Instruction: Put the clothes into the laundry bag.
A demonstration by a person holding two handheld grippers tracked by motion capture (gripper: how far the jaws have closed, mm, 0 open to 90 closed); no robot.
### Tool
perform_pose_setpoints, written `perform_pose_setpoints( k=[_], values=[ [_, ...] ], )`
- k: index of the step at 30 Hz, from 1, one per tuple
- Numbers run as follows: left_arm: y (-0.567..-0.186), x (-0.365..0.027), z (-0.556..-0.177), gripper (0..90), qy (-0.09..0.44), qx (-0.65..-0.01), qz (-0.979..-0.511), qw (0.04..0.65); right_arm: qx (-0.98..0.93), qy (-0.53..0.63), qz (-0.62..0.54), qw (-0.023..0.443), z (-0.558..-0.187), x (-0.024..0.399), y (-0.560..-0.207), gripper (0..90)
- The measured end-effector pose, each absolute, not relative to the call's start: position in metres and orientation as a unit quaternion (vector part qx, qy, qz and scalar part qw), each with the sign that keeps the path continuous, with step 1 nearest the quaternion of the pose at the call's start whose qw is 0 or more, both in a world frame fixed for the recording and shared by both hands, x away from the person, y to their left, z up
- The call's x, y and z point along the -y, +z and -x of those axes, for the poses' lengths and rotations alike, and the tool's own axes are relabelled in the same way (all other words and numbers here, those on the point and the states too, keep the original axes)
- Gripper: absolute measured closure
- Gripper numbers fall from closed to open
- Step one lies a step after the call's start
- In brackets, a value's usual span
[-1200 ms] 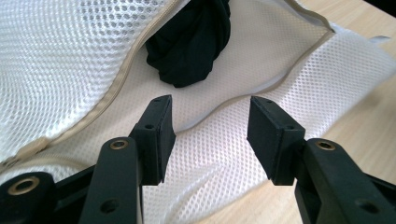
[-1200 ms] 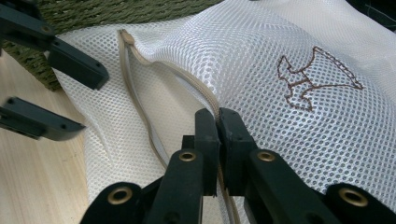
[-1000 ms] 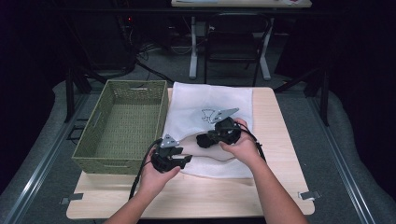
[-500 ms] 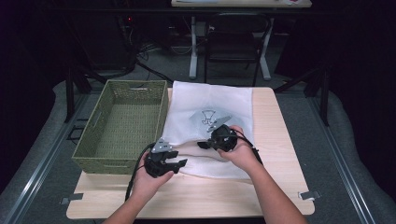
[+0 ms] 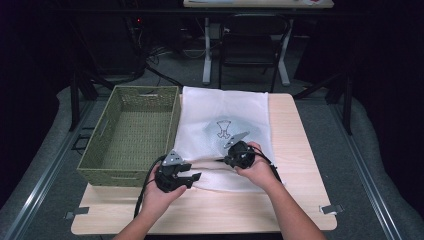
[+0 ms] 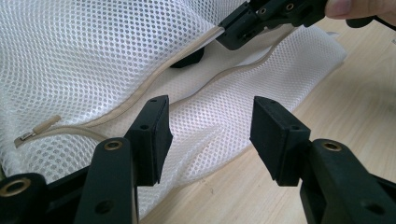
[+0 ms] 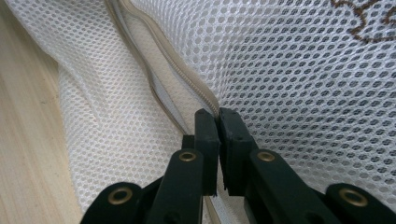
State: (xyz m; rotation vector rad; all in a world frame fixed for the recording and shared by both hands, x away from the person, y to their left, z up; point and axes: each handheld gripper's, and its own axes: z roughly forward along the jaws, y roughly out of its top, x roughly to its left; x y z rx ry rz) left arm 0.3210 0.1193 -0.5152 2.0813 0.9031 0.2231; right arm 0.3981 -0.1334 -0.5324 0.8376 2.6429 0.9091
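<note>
Here the right hand-held gripper (image 7: 218, 116) has its jaws pressed together on the upper zipper edge (image 7: 187, 79) of a white mesh laundry bag (image 5: 225, 125). The left hand-held gripper (image 6: 210, 135) stands with jaws apart just over the bag's lower lip, clamped on nothing; its jaws have just been opening a little, with only mesh under them.

The pinch takes in only a thin strip of zipper tape, so a pull could, I judge, slip it free or drag the whole bag across the table (image 5: 300, 200). The left one might catch both layers and shut the mouth.

Inside the bag, beyond the right hand-held gripper, lies a pale garment with a dark print (image 5: 223, 129). The woven basket (image 5: 100, 165), beside the left hand-held gripper, holds nothing visible.
</note>
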Motion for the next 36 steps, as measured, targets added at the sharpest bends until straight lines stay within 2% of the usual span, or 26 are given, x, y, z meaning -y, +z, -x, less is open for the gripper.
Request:
perform_pose_setpoints(
  k=[36],
  values=[
    [-0.51,-0.129,-0.321,46.9,0.099,-0.366,-0.823,0.423,-0.903,0.296,-0.298,0.092,-0.399,0.137,-0.566,84.7]
  ],
)
